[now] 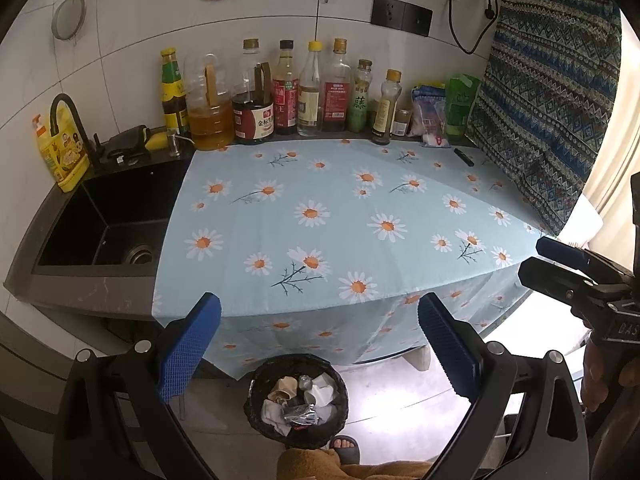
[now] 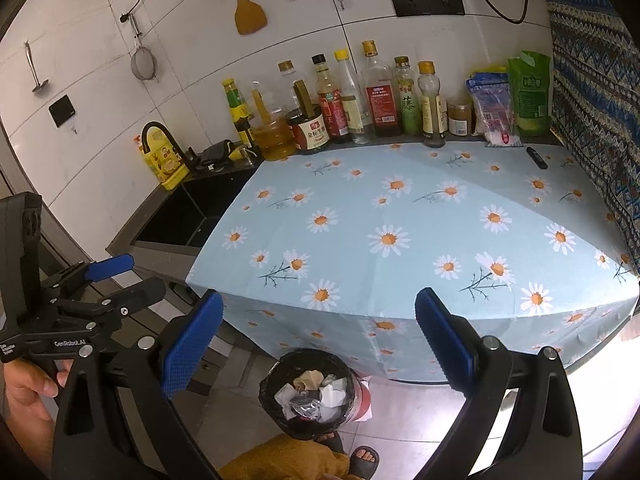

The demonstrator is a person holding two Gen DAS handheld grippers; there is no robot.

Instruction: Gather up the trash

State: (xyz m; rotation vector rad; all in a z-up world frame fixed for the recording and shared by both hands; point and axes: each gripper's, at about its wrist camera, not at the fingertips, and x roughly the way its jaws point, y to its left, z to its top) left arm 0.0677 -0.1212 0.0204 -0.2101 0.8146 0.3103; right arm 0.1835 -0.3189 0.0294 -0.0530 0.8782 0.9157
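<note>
A black-lined trash bin (image 1: 297,400) stands on the floor in front of the counter, holding crumpled paper, foil and tissue; it also shows in the right wrist view (image 2: 308,394). My left gripper (image 1: 320,344) is open and empty, held above the bin at the counter's front edge. My right gripper (image 2: 320,340) is open and empty, also above the bin. The right gripper appears at the right of the left wrist view (image 1: 568,268), and the left gripper at the left of the right wrist view (image 2: 120,280). The daisy tablecloth (image 1: 340,208) holds no loose trash that I can see.
Several sauce and oil bottles (image 1: 288,92) line the back wall, with bags (image 1: 432,112) beside them. A small black object (image 1: 464,157) lies at the cloth's back right. A black sink (image 1: 108,220) is on the left, patterned fabric (image 1: 548,100) on the right. A sandalled foot (image 1: 344,446) is beside the bin.
</note>
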